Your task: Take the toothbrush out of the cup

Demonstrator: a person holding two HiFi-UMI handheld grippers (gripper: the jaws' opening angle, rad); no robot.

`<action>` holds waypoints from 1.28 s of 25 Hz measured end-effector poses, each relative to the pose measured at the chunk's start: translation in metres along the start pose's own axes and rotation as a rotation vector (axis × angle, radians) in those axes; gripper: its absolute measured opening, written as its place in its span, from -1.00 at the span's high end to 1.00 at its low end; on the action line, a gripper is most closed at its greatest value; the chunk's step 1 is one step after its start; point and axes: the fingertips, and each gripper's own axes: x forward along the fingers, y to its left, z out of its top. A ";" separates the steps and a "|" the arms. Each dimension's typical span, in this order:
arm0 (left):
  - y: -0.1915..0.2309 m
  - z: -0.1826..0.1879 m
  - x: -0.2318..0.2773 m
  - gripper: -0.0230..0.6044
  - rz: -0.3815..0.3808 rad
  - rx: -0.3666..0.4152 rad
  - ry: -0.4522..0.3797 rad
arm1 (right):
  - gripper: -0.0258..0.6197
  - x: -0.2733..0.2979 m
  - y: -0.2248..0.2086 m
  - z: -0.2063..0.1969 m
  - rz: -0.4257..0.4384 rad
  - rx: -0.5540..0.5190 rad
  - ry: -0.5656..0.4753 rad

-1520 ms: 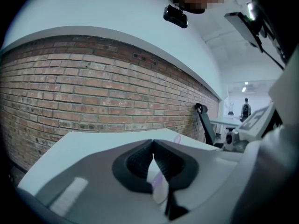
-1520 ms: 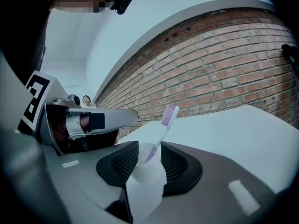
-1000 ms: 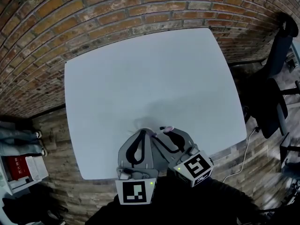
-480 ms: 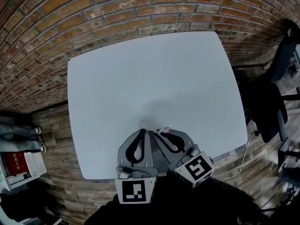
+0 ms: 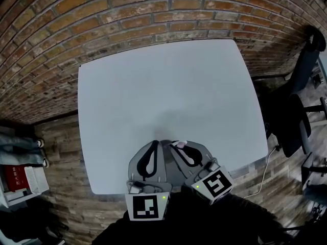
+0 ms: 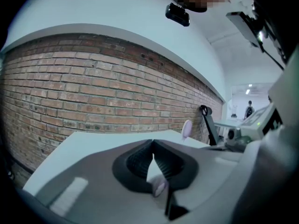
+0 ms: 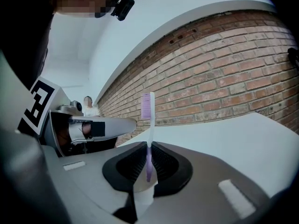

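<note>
A toothbrush [image 7: 149, 125] with a white neck and a pale purple head stands upright between the jaws of my right gripper [image 7: 148, 146]. Those jaws have just been closing and now press on its purple handle. A white cup [image 7: 142, 197] shows just below them. In the head view both grippers sit side by side at the table's near edge. The toothbrush head [image 5: 180, 144] pokes up at the tip of the right gripper [image 5: 176, 146]. My left gripper [image 6: 153, 143] has its tips together with the white cup [image 6: 152, 171] wedged between its jaws. The cup is hidden in the head view.
The white table [image 5: 163, 86] stretches away from the grippers to a brick wall [image 5: 127, 14]. A dark office chair [image 5: 296, 121] stands off the table's right side. Boxes and papers [image 5: 23, 180] lie on the floor at the left.
The right gripper's jaws have drawn together around the toothbrush handle, and the brush head now stands more upright. The left gripper has stayed where it was.
</note>
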 end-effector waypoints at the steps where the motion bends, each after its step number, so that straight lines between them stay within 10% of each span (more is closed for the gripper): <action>1: 0.000 0.002 -0.002 0.90 -0.001 0.000 -0.004 | 0.82 0.000 0.002 0.002 -0.001 -0.005 -0.001; 32: 0.036 0.118 -0.065 0.90 -0.035 0.090 -0.213 | 0.82 -0.006 0.077 0.151 -0.056 -0.188 -0.246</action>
